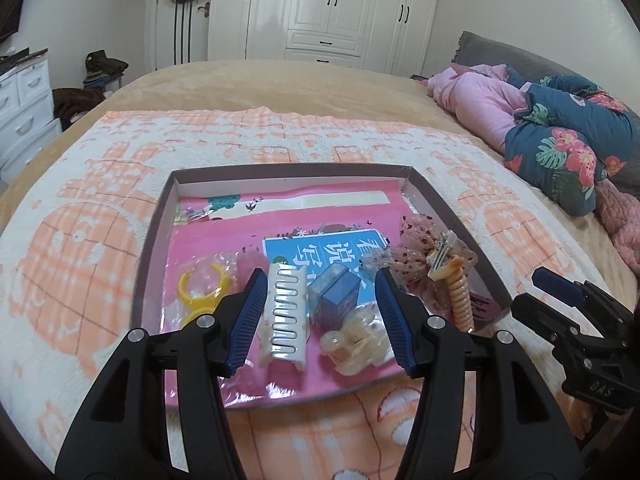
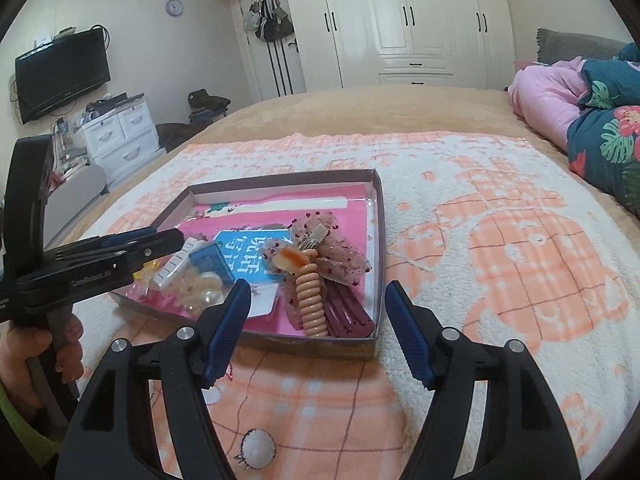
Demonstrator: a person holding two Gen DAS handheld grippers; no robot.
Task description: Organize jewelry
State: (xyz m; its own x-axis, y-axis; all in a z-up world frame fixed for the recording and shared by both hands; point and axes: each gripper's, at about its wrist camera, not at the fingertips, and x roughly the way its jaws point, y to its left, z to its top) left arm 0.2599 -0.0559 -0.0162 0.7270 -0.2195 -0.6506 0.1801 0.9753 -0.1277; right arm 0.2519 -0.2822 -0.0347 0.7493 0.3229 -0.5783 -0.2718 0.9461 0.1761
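Observation:
A shallow cardboard tray (image 1: 460, 216) lined with a pink sheet lies on the bed. It holds a white comb clip (image 1: 286, 312), a small blue box (image 1: 336, 294), a clear claw clip (image 1: 356, 340), a yellow ring (image 1: 200, 288), a peach spiral hair tie (image 1: 460, 300), a mesh bow (image 1: 420, 248) and maroon clips (image 2: 348, 316). My left gripper (image 1: 320, 292) hovers open over the white clip and blue box, gripping nothing. My right gripper (image 2: 319, 292) stands open just before the tray's near edge (image 2: 320, 344), facing the spiral tie (image 2: 310, 300), with nothing held.
The tray rests on a peach-and-white blanket (image 2: 500, 248) spread over a tan bed. Pink and floral bedding (image 1: 560, 136) is piled at the right. White wardrobes (image 2: 400, 20), a drawer unit (image 2: 120, 136) and a wall television (image 2: 60, 72) stand beyond the bed. A hand (image 2: 24, 356) holds the left gripper's handle.

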